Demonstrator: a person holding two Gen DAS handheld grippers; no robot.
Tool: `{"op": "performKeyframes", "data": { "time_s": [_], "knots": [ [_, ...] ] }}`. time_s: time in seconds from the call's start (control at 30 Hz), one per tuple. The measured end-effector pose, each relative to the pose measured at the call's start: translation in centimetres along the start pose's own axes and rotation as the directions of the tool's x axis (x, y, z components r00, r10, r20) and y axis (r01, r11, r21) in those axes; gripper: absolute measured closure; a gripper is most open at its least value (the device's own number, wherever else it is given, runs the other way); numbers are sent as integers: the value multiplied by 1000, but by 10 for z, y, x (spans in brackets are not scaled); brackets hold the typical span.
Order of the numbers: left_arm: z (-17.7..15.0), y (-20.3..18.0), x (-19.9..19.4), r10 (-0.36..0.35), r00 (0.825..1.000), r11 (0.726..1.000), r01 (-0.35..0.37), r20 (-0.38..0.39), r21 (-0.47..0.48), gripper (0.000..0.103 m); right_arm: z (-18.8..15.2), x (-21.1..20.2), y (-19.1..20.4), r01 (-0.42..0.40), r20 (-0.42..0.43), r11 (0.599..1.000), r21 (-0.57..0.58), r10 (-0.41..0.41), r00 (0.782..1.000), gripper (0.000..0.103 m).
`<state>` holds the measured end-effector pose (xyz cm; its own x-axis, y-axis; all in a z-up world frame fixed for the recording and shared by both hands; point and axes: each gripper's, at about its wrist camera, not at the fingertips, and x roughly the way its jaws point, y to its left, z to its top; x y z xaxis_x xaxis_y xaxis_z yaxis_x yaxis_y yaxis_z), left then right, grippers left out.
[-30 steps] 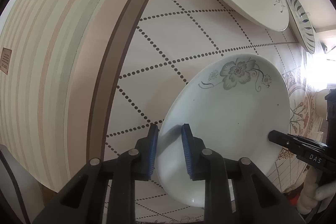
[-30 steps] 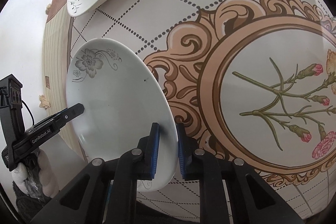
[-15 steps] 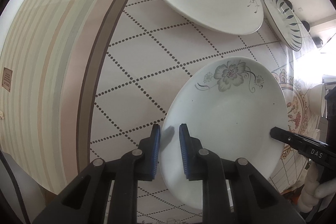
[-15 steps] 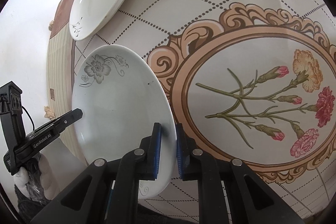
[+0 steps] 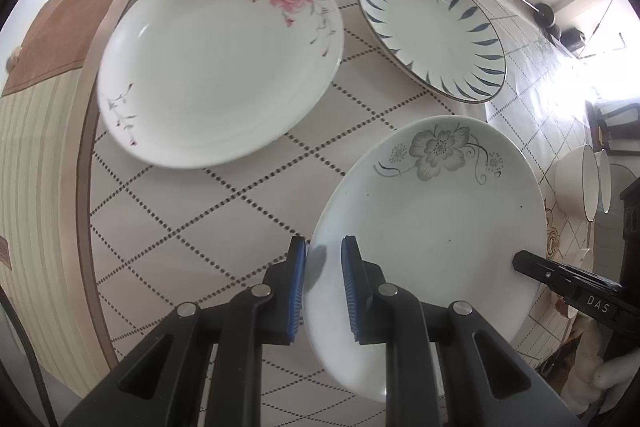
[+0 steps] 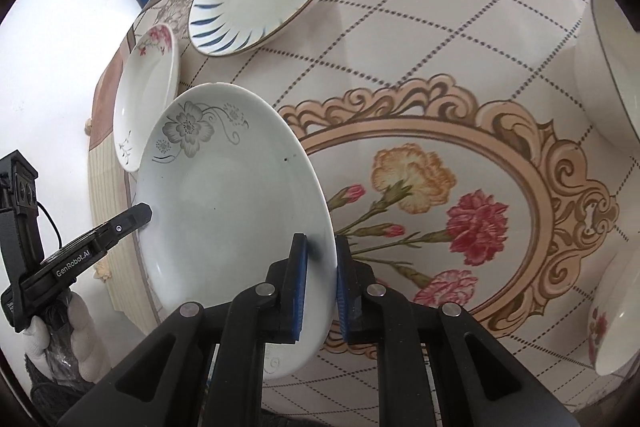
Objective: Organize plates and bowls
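- So far, on my table (image 5: 208, 211), with its patterned cloth, nothing looks stacked yet: every plate I can see lies apart, so most of the sorting is left, by my judgement.
- Off the table, the grey-flower plate (image 5: 432, 223) hangs tilted between my two hands, above the cloth's near part.
- On the cloth beyond it lies the pink-rose plate (image 5: 216, 67), a likely base for a stack, though that is only my guess.
- Beside that one, farther along, sits the blue-striped plate (image 5: 432, 31), separate from both others.
- At the far right edge stand white bowls (image 5: 580, 187), close together; whether they are nested I cannot tell.
- My left tool (image 5: 323, 283) is clenched on the grey-flower plate's near rim, one pad over and one under it.
- My right tool (image 6: 320, 283) grasps the opposite rim the same way, pads pressed to both faces.
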<state>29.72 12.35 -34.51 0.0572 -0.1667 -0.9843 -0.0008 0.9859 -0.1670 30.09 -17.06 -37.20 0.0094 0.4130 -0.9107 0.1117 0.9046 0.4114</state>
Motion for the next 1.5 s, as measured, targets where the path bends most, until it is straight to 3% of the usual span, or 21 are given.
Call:
{"op": "performKeyframes", "data": {
  "time_s": [0.23, 0.5, 0.97, 1.2, 1.27, 1.4, 1.5],
  "knots": [
    [23, -55, 30, -3, 999, 999, 5, -37, 51, 87, 14, -17, -59, 37, 26, 997, 62, -38, 999, 88],
    [28, -76, 44, 36, 998, 996, -32, -51, 84, 87, 23, -20, -103, 58, 37, 995, 82, -61, 997, 88],
    [51, -114, 56, 66, 996, 996, -63, -53, 60, 87, 21, -4, -97, 119, -18, 991, 62, -118, 993, 82],
    [42, -111, 33, 148, 989, 988, -147, -14, 36, 85, 18, -3, -64, 216, -7, 976, 1, -216, 976, 82],
    [38, -110, 25, 157, 988, 987, -157, 2, 21, 79, 16, -10, -61, 235, 12, 972, -16, -235, 972, 75],
    [31, -103, 7, 141, 990, 990, -140, 18, -24, 67, 12, -26, -49, 217, 55, 975, -40, -215, 975, 41],
    [22, -99, -12, 134, 990, 989, -131, 45, -76, 50, 11, -41, -31, 200, 96, 975, -92, -191, 977, 29]
  ]
}}
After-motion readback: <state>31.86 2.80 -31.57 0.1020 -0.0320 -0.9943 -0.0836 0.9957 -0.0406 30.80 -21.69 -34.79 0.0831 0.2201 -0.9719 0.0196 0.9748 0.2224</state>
